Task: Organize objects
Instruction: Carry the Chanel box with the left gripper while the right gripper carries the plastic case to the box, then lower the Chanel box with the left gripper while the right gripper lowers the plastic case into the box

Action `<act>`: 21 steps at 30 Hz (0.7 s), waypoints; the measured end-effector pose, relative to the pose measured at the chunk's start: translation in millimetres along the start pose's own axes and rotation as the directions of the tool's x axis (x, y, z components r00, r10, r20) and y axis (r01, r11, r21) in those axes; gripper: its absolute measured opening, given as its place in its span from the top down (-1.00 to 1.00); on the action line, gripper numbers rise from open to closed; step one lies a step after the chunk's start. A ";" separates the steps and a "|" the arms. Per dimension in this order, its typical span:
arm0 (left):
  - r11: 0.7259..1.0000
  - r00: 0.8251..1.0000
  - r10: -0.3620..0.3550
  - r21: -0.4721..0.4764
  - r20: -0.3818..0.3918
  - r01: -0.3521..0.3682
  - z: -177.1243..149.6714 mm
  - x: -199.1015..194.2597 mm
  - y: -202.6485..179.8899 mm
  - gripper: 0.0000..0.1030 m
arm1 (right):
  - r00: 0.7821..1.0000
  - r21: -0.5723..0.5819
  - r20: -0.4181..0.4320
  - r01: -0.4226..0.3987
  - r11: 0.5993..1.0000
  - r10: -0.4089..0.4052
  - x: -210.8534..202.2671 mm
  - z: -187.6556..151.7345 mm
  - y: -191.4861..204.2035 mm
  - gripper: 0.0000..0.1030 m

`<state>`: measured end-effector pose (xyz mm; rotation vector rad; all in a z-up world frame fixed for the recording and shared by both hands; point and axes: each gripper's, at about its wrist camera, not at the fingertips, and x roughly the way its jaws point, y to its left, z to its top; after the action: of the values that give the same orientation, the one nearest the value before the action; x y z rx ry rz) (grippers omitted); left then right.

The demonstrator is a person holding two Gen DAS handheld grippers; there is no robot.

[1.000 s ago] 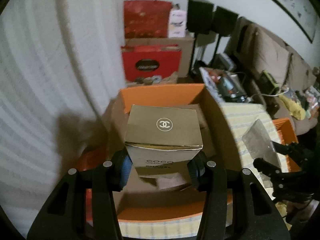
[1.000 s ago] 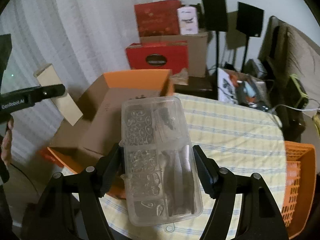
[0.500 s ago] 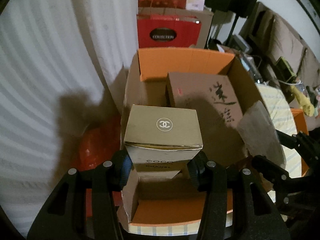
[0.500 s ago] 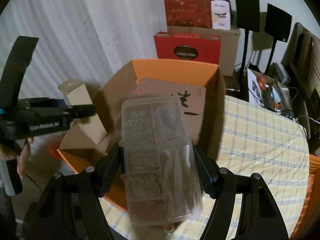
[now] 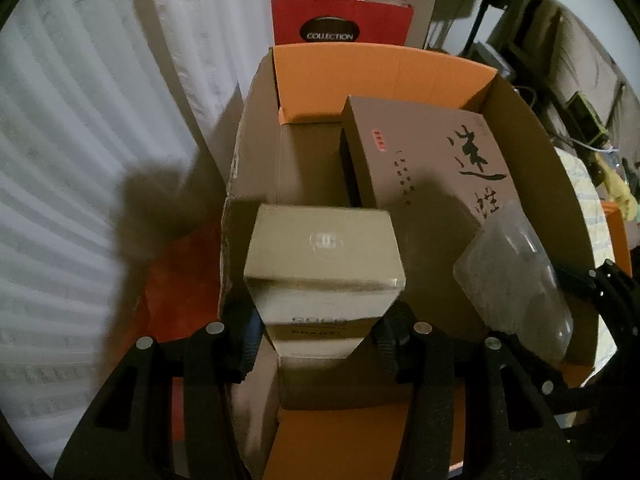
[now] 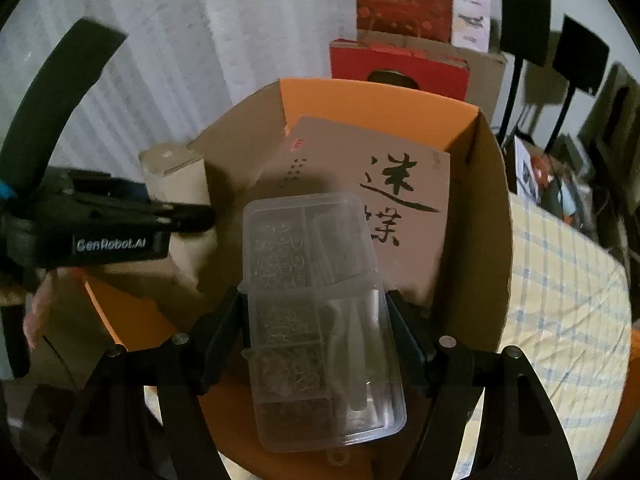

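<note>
My left gripper (image 5: pixel 320 344) is shut on a gold perfume box (image 5: pixel 324 268) and holds it upright over the left part of an open cardboard carton with orange flaps (image 5: pixel 384 68). My right gripper (image 6: pixel 314 344) is shut on a clear plastic compartment case (image 6: pixel 316 312) of small parts, held over the carton's near edge (image 6: pixel 476 216). A flat brown box with black brush characters (image 5: pixel 432 168) lies inside the carton; it also shows in the right wrist view (image 6: pixel 384 200). The left gripper and perfume box (image 6: pixel 176 184) appear at the left of the right wrist view.
The carton stands on a table with a blue-and-yellow checked cloth (image 6: pixel 560 280). A white curtain (image 5: pixel 100 120) hangs at the left. Red gift bags (image 5: pixel 340 24) and cardboard boxes stand behind the carton. Black speaker stands (image 6: pixel 520 52) and a cluttered sofa are at the right.
Both grippers have moved forward and down over the open carton with their loads. The carton's inside and the flat brown box now fill more of both views.
</note>
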<state>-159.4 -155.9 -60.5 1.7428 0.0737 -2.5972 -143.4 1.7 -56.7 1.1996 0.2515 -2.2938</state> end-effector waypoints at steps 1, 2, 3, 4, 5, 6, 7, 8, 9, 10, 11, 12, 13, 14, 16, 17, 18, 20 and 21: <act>1.000 1.000 -0.003 -0.006 0.000 0.003 -0.3 0.5 1.4 0.10 | 1.000 -0.012 -0.004 0.007 1.000 -0.007 1.4 -0.9 2.2 -0.41; 1.000 1.000 -0.006 -0.010 -0.002 0.006 0.1 1.3 1.9 0.04 | 1.000 -0.020 -0.006 0.015 1.000 -0.015 2.3 -1.4 2.5 -0.41; 1.000 1.000 -0.015 -0.015 -0.003 0.015 0.1 1.9 2.3 0.00 | 1.000 -0.021 -0.007 0.020 1.000 -0.020 3.2 -2.1 1.8 -0.41; 0.999 1.000 -0.031 -0.021 -0.002 0.031 -0.4 0.9 1.8 -0.11 | 1.000 -0.016 -0.011 0.021 1.000 -0.021 4.4 -2.8 0.7 -0.40; 0.999 0.999 -0.039 -0.024 0.000 0.039 -0.9 -1.2 1.5 -0.18 | 1.000 -0.005 -0.008 0.030 1.000 -0.030 4.6 -2.7 -1.8 -0.40; 0.999 0.999 -0.038 -0.025 0.002 0.038 -0.7 -2.2 0.2 -0.22 | 0.999 -0.001 -0.004 0.032 0.999 -0.032 3.9 -2.2 -2.1 -0.42; 0.999 0.999 -0.035 -0.018 0.010 0.035 -0.4 -4.2 -2.7 -0.32 | 1.000 0.006 -0.002 0.031 1.000 -0.031 3.2 -1.8 -3.3 -0.44; 0.999 0.999 -0.032 -0.011 0.017 0.033 -1.4 -6.6 -4.7 -0.41 | 1.000 0.011 0.000 0.031 0.999 -0.031 2.1 -1.2 -4.1 -0.49; 1.000 0.999 -0.025 -0.004 0.029 0.025 -2.9 -10.5 -7.2 -0.45 | 0.999 0.014 0.004 0.033 0.999 -0.033 0.5 -1.2 -4.6 -0.51; 1.000 0.999 -0.018 -0.001 0.037 0.018 -2.4 -13.8 -7.8 -0.54 | 0.999 0.015 0.009 0.035 0.999 -0.035 -1.7 -0.8 -4.4 -0.52; 1.000 0.999 -0.013 0.001 0.047 0.013 -1.4 -15.8 -9.2 -0.61 | 0.999 0.017 0.017 0.034 0.999 -0.034 -5.3 -0.4 -4.7 -0.52; 1.000 0.998 -0.013 0.003 0.058 0.013 -1.5 -19.5 -9.3 -0.61 | 0.999 0.022 0.027 0.032 0.999 -0.032 -10.4 -0.8 -5.9 -0.52; 1.000 0.998 -0.014 0.002 0.068 0.014 -1.8 -23.7 -9.2 -0.62 | 0.999 0.026 0.032 0.030 0.999 -0.031 -13.5 0.3 -7.1 -0.52; 1.000 0.997 -0.015 0.001 0.078 0.015 -3.1 -28.2 -8.4 -0.62 | 0.999 0.032 0.043 0.028 0.999 -0.029 -19.0 -0.1 -8.7 -0.54; 1.000 0.995 -0.022 -0.006 0.100 0.022 -5.0 -36.4 -9.2 -0.63 | 0.998 0.043 0.063 0.030 0.999 -0.032 -30.8 -1.1 -12.5 -0.55; 1.000 0.993 -0.024 -0.011 0.112 0.026 -6.7 -40.7 -8.6 -0.63 | 0.997 0.049 0.070 0.032 0.998 -0.035 -35.8 -1.3 -14.4 -0.55; 0.999 0.992 -0.028 -0.015 0.126 0.030 -8.5 -45.1 -8.3 -0.63 | 0.996 0.058 0.077 0.034 0.998 -0.038 -41.6 -2.5 -16.8 -0.55; 0.999 0.989 -0.033 -0.017 0.147 0.036 -12.5 -52.2 -8.2 -0.65 | 0.995 0.075 0.090 0.034 0.997 -0.041 -52.5 -5.0 -21.2 -0.56; 0.999 0.987 -0.035 -0.016 0.158 0.038 -15.0 -55.2 -9.6 -0.66 | 0.994 0.086 0.101 0.039 0.996 -0.047 -60.3 -7.5 -24.7 -0.56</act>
<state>-124.9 -146.5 -14.8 1.5387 0.1292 -2.7401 -123.6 47.8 -14.5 1.1224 0.1463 -2.4167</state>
